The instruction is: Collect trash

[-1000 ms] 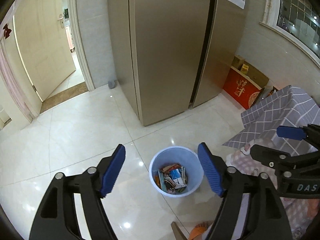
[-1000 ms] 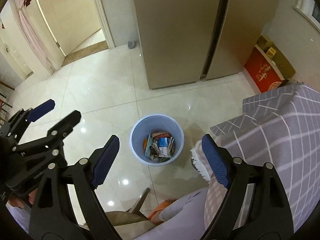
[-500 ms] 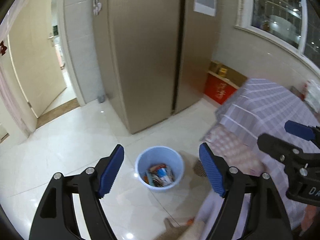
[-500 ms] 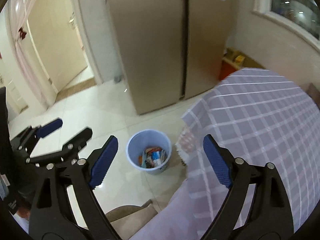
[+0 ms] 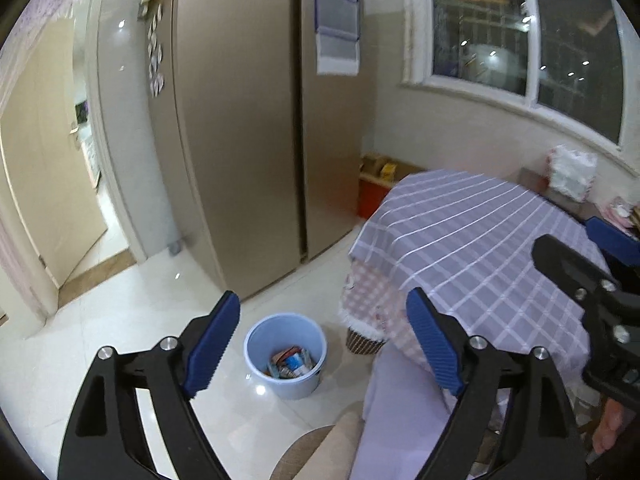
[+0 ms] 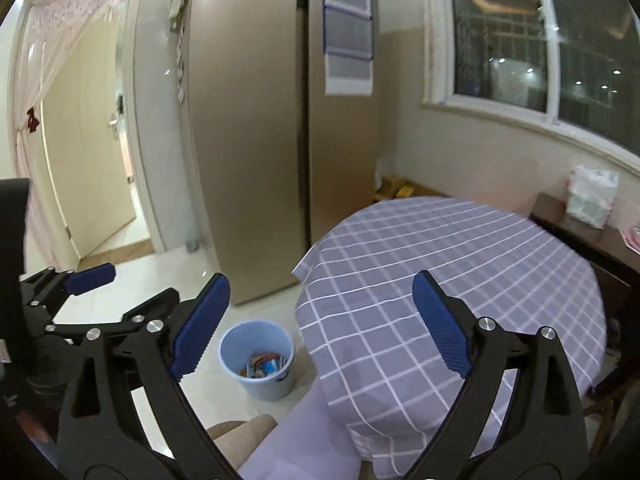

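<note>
A light blue trash bin [image 5: 286, 354] stands on the white tile floor beside the table, with wrappers and cartons inside; it also shows in the right wrist view [image 6: 258, 358]. My left gripper [image 5: 324, 340] is open and empty, high above the bin. My right gripper [image 6: 320, 324] is open and empty, over the edge of the round table with the purple checked cloth [image 6: 448, 280]. The right gripper also appears at the right edge of the left wrist view [image 5: 592, 264], and the left gripper at the left of the right wrist view [image 6: 104, 292].
A tall beige fridge [image 5: 248, 120] stands behind the bin. A door [image 5: 48, 184] opens at the left. A red box [image 5: 372, 196] sits by the wall. A tissue pack [image 6: 592, 196] lies on a dark sideboard under the window. A beige chair seat [image 6: 236, 436] is below.
Both grippers have risen and tilted up from looking down at the bin. The tabletop, window and sideboard have come into view. Both stay open and empty.
</note>
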### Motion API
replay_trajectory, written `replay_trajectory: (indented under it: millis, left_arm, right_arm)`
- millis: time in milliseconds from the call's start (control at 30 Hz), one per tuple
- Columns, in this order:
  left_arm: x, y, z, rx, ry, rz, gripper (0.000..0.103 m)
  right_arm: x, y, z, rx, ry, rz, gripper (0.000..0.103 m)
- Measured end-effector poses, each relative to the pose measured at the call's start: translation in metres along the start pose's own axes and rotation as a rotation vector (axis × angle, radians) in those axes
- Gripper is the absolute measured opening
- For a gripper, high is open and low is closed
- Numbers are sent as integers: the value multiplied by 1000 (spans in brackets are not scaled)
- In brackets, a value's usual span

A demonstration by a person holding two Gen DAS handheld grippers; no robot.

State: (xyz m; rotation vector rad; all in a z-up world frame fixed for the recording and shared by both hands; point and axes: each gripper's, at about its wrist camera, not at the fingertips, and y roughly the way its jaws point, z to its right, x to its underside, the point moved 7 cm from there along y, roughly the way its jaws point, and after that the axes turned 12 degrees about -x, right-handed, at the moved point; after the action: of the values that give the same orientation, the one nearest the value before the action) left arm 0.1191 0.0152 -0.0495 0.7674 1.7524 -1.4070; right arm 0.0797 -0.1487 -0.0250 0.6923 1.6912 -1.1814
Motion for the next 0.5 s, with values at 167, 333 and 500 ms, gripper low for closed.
replay_trajectory:
  millis: [167, 333, 500]
  left_arm:
    - [-2, -43, 4, 14, -24, 84, 85]
    - [2, -66, 4, 24, -45, 119, 86]
    - [7, -76, 2, 10, -52, 128, 86]
  right_arm:
    - [2, -36, -6, 75, -48, 91, 92]
    - [8, -57, -9, 79, -54, 122, 92]
    - [15, -65, -12, 72, -60, 142, 92]
